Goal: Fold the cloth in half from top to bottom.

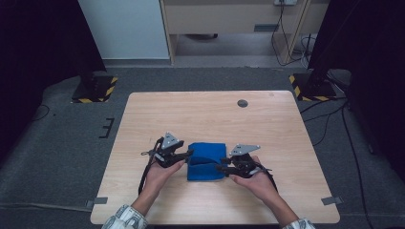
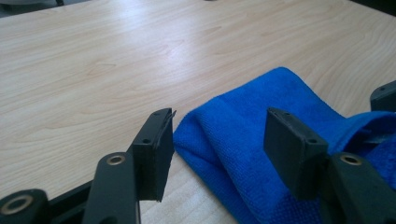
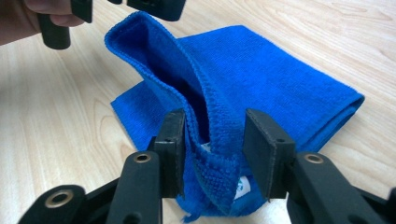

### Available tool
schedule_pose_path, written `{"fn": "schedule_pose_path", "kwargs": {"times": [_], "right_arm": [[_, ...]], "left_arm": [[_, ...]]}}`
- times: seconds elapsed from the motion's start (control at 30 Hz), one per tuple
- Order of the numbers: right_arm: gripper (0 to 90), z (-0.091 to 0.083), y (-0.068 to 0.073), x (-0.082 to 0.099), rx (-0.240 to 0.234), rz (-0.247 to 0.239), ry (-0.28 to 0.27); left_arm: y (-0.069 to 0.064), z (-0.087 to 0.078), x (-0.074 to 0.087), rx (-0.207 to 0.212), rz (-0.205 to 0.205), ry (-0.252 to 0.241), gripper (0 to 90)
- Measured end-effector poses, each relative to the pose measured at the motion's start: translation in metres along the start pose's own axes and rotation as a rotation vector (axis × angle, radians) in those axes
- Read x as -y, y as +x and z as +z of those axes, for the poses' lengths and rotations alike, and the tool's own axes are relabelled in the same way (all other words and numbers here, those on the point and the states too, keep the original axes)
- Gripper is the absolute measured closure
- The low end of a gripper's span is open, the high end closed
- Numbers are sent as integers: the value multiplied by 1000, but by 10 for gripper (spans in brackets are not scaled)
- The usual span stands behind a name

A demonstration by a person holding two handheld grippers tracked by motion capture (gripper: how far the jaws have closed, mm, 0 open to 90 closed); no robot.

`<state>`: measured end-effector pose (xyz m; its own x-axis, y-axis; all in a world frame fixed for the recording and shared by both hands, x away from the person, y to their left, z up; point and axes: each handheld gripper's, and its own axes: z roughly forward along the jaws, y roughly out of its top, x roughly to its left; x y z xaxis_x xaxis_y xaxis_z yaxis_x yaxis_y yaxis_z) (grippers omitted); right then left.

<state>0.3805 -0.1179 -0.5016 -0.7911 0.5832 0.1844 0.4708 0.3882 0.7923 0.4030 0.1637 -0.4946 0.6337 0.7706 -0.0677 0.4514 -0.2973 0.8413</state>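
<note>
A folded blue cloth (image 1: 206,161) lies on the wooden table (image 1: 215,114), near its front edge. My left gripper (image 1: 190,155) is at the cloth's left side. In the left gripper view the cloth (image 2: 243,140) has one folded edge between the parted jaws of the left gripper (image 2: 217,116), and the pads do not press on it. My right gripper (image 1: 220,168) is at the cloth's right side. In the right gripper view a raised fold of the cloth (image 3: 280,79) stands between the jaws of the right gripper (image 3: 215,116); its left pad touches the fold and its right pad stands just off it.
A round dark grommet (image 1: 242,103) sits near the table's far edge. Grey tape marks (image 1: 95,201) lie at the front corners. Two stands with yellow-black striped bases (image 1: 95,89) are on the carpet beyond the table.
</note>
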Motion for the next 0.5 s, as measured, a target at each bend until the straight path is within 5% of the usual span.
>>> {"fn": "schedule_pose_path", "kwargs": {"times": [0.27,0.5], "right_arm": [[474,-14,8,-2,-8,5,-20],[382,-18,3,-8,41,12,-49]], "left_arm": [[-8,3,9,1,52,48,411],[-12,3,17,-4,79,77,388]]}}
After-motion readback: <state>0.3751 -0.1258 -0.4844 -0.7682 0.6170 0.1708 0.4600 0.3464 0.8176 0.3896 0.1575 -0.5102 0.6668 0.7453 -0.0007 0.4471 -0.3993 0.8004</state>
